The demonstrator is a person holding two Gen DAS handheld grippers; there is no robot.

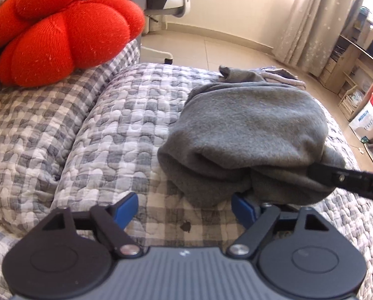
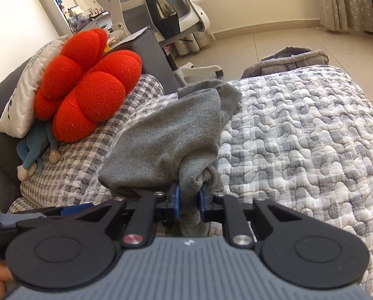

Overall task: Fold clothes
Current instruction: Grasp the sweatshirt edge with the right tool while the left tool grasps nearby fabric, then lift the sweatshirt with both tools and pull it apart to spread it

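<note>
The right gripper (image 2: 189, 197) is pinching a bunched fold of the fuzzy grey garment (image 2: 166, 137) between its blue pads, jaws clenched on the cloth. The left gripper (image 1: 184, 208) is hovering with jaws spread wide, gripping nothing, its right pad just touching the garment's near edge. The garment is lying in a soft rounded heap on the puffy checked quilt (image 1: 126, 115). A plump red knitted cushion (image 1: 61, 32) is sitting at the quilt's far left.
</note>
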